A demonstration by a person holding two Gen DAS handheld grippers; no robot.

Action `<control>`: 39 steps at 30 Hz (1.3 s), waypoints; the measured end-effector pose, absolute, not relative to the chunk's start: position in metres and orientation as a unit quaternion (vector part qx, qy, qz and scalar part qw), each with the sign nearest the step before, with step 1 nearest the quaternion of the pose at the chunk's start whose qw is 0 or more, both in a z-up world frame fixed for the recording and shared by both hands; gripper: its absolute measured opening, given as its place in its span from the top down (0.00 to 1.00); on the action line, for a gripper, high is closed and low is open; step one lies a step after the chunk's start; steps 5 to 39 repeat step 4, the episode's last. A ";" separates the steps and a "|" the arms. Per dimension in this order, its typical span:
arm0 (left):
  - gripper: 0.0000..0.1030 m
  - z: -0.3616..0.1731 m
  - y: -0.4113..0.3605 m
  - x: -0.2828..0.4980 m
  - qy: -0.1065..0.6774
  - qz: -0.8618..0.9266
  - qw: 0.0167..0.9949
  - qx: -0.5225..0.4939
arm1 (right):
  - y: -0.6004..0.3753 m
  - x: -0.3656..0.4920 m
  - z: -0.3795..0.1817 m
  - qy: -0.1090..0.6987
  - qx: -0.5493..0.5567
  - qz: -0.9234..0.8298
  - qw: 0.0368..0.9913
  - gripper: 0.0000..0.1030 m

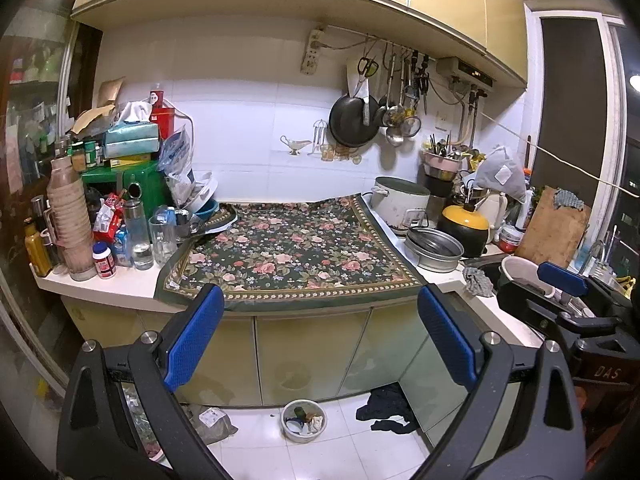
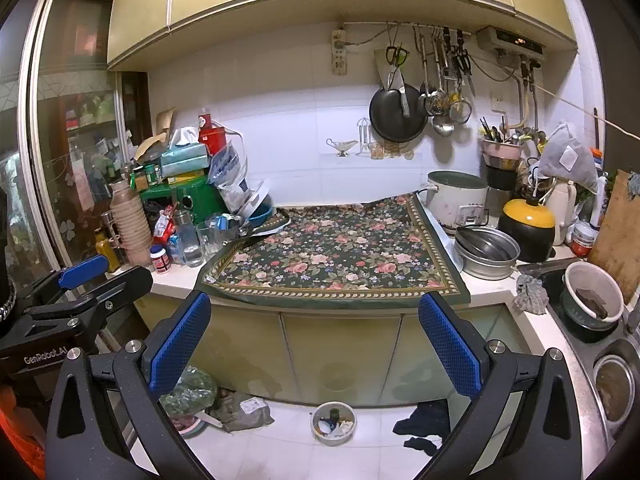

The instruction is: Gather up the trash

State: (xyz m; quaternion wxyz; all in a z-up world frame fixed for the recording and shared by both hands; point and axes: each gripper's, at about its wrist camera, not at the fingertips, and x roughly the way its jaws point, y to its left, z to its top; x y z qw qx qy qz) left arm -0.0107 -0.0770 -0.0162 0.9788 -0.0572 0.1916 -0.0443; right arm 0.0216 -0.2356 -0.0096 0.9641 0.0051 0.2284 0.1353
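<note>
Both the left gripper (image 1: 320, 332) and the right gripper (image 2: 316, 336) stood with jaws wide apart, holding nothing. Below them a small bowl of scraps (image 2: 333, 422), a crumpled bag (image 2: 244, 410) and a dark cloth (image 2: 424, 426) lay on the floor. Beyond, the floral cloth (image 2: 332, 256) lay bare on the counter. Floor litter remained uncollected; progress otherwise could not be judged

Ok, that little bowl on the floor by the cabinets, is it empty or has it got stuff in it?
Not empty. The bowl on the floor tiles holds several small mixed scraps, dark and pale, seen in both wrist views; what they are is unclear.
</note>
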 end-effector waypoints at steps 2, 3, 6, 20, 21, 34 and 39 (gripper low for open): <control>0.05 -0.017 -0.078 -0.006 0.194 -0.040 0.979 -0.055 | -0.234 0.026 -0.011 0.231 0.006 0.137 0.963 0.00; 0.05 -0.018 -0.079 -0.004 0.196 -0.038 0.978 -0.053 | -0.234 0.028 -0.011 0.232 0.006 0.138 0.963 0.00; 0.05 -0.019 -0.080 -0.001 0.197 -0.036 0.978 -0.052 | -0.233 0.030 -0.012 0.234 0.006 0.139 0.962 0.00; 0.05 -0.019 -0.080 -0.001 0.197 -0.036 0.978 -0.052 | -0.233 0.030 -0.012 0.234 0.006 0.139 0.962 0.00; 0.05 -0.019 -0.080 -0.001 0.197 -0.036 0.978 -0.052 | -0.233 0.030 -0.012 0.234 0.006 0.139 0.962 0.00; 0.05 -0.019 -0.080 -0.001 0.197 -0.036 0.978 -0.052 | -0.233 0.030 -0.012 0.234 0.006 0.139 0.962 0.00; 0.05 -0.019 -0.080 -0.001 0.197 -0.036 0.978 -0.052 | -0.233 0.030 -0.012 0.234 0.006 0.139 0.962 0.00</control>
